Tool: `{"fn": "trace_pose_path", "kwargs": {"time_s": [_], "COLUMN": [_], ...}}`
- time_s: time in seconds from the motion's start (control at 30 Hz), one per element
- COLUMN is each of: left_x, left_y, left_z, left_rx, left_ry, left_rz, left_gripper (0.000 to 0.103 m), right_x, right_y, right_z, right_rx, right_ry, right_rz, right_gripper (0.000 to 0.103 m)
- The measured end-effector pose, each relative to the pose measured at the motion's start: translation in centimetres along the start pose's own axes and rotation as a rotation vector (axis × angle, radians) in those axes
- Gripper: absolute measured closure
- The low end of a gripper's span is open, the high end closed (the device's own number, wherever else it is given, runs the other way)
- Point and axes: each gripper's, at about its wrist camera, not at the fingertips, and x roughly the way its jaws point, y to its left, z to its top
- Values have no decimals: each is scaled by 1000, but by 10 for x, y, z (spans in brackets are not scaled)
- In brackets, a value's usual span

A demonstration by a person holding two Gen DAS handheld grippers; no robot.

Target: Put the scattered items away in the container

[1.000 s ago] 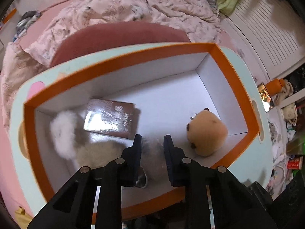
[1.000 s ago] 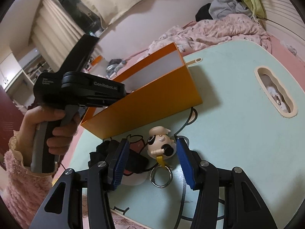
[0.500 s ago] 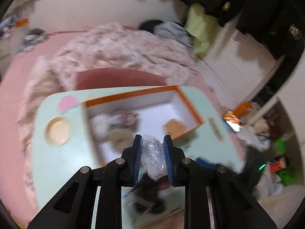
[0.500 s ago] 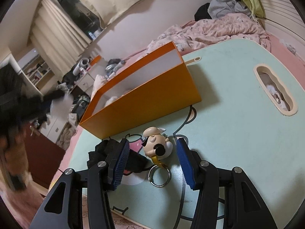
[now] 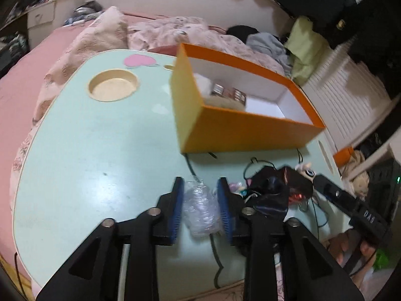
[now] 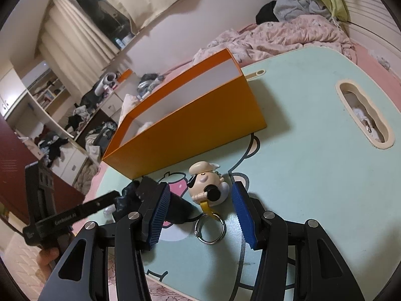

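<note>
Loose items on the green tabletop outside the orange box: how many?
2 at least: cartoon-figure keychain between the open right tongs; black fabric bundle beside it. Some may be hidden.

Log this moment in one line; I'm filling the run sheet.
left gripper: shut on plastic wrap | right gripper: open around figurine keychain | orange box: on table

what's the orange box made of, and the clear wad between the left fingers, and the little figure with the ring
Orange box: looks like matte cardboard, with thin flat walls, sharp folded edges and a white lining.
Clear wad in the left gripper: probably thin plastic film or wrap, being see-through, crinkled and glinting.
Figure keychain: apparently smooth moulded plastic or vinyl with a soft sheen; its ring looks like shiny metal.
</note>
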Motion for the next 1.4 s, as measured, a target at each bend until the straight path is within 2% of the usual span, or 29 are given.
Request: {"fn": "trace_pose_path", "kwargs": {"time_s": [0.03,0.1,0.17,0.37,0.47,0.53,0.57,0.6,0.63,0.73,0.83,0.93,1.0,1.03,1.07,1.1,1.13,1.17,1.33,1.4], "left_x": [0,-6,-8,-9,-6,-7,-7,-8,-8,-9,-9,-10,-10,-10,-10,-10,-10,-10,-11,-11], "left_y": [-2,-3,1,27,32,31,32,32,32,33,34,35,36,37,37,37,37,36,36,36], "left_z": [-1,-6,-12,-15,-17,-18,-19,-19,-20,-21,-22,-22,-23,-22,-22,-22,-22,-22,-22,-22], "left_rx": [9,8,-8,-114,-134,-131,-128,-127,-126,-125,-123,-128,-135,-139,-141,-143,-142,-141,-140,-141], "left_ry": [-12,-75,-110,-128,-124,-129,-132,-135,-136,-137,-138,-142,-144,-144,-145,-146,-146,-146,-146,-147], "left_rz": [4,-8,-35,-90,-111,-113,-113,-113,-116,-120,-122,-134,-143,-147,-152,-154,-154,-152,-152,-154], "left_gripper": [48,38,37,37,36,32,31,30,30,30,30,30,30,30,30,30,30,30,30,30], "right_x": [0,0,-2,-10,-8,-3,1,11,24,78,136,173,191,193,194,194,194,194,184,174], "right_y": [0,-1,0,16,39,67,78,93,107,130,134,133,131,131,132,133,134,133,124,121], "right_z": [0,-1,-1,8,33,63,73,85,97,118,113,102,91,90,89,89,90,92,97,94], "right_rx": [1,3,2,-47,-117,-185,-213,-253,-296,-313,-286,-307,-280,-262,-266,-277,-291,-302,-270,-249], "right_ry": [0,0,-5,-34,-13,4,16,50,98,289,496,576,674,674,677,665,645,625,567,536], "right_rz": [1,3,1,-4,6,-5,-8,-19,-35,-56,-60,-137,-103,-80,-86,-110,-152,-190,-171,-132], "right_gripper": [52,52,52,52,52,50,43,35,32,31,32,32,29,29,31,42,53,74,81,87]}}
